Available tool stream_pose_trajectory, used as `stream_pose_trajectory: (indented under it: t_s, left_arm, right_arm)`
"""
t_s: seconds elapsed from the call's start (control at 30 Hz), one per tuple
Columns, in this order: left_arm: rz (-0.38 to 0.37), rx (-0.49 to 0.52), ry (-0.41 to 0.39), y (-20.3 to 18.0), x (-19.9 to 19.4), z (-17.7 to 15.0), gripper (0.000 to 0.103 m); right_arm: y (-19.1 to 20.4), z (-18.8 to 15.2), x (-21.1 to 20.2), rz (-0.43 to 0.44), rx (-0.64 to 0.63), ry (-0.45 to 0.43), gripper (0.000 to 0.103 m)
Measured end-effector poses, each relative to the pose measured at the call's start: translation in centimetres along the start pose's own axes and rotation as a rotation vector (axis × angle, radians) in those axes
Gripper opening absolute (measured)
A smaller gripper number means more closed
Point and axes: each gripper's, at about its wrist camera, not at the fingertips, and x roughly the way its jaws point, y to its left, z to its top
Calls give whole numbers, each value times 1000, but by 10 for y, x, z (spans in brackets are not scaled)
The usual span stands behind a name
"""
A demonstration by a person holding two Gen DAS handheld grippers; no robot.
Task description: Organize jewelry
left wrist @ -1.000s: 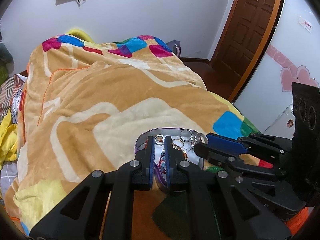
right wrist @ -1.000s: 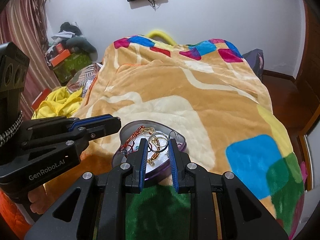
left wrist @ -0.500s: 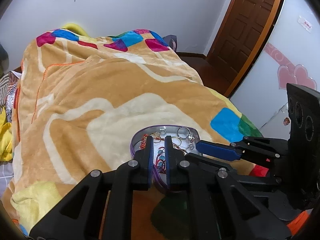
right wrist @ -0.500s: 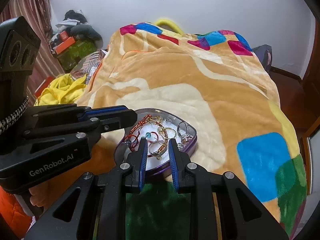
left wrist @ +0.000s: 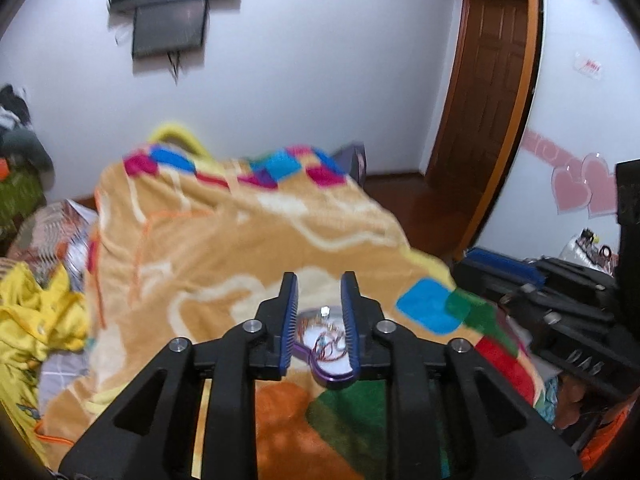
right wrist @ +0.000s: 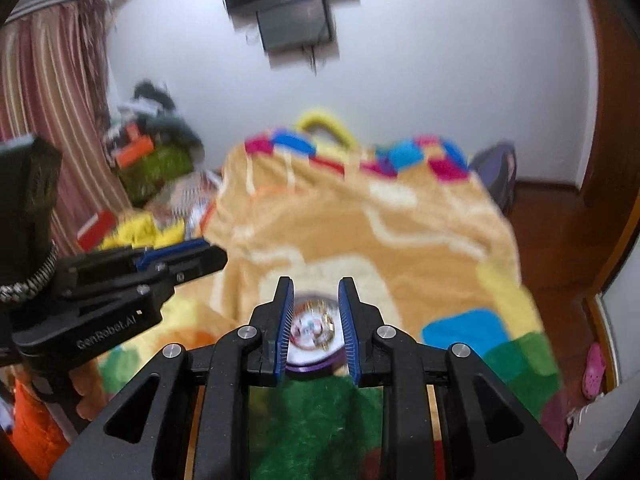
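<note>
A purple heart-shaped tin (left wrist: 335,381) with a white lining lies on the orange blanket (left wrist: 224,248), holding several rings and beaded bracelets (left wrist: 326,340). My left gripper (left wrist: 319,280) hovers above its near edge. Its jaws are opening, and the tin shows through the gap below them, untouched. My right gripper (right wrist: 316,284) also hangs over the tin (right wrist: 310,330), jaws a little apart, nothing pinched between them. Each gripper shows in the other's view: the right one (left wrist: 472,266) on the right, the left one (right wrist: 216,256) on the left. Both views are blurred.
The blanket (right wrist: 400,232) covers the whole bed. Yellow clothing (left wrist: 36,312) and piled clutter (right wrist: 152,152) lie left of the bed. A wall-mounted screen (left wrist: 172,12) hangs behind, a brown door (left wrist: 492,92) stands at the right, and a striped curtain (right wrist: 48,92) hangs at the left.
Both grippers have risen and tilted up, so the tin looks smaller and lower. The left gripper, shut on the tin's near rim before, has let go and spread its jaws.
</note>
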Motion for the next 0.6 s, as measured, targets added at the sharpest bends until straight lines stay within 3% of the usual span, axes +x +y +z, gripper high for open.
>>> stream_pose_trajectory:
  t_s: [0.07,0.4,0.47,0.53,0.6]
  left_arm:
    - [19,8,-70,-8,-31,6,39]
    - [76,39,-341,-37,-150,3,64]
    - [94,46,-372,-41,-165,-1,76]
    - [120,56,-404,-45,-176,-6,87]
    - [137,64,-429,-49,-185,-12,92]
  right_arm:
    - [9,9,-36,-4,-9,-91,21]
    - [54,12,-155,-50,-71,-398,21]
    - [61,8,-168,-61,-75,-430,26]
    - [66,6,-174,-71,-78,-450,42]
    - [70,3,-179,-81,-80,-469,54]
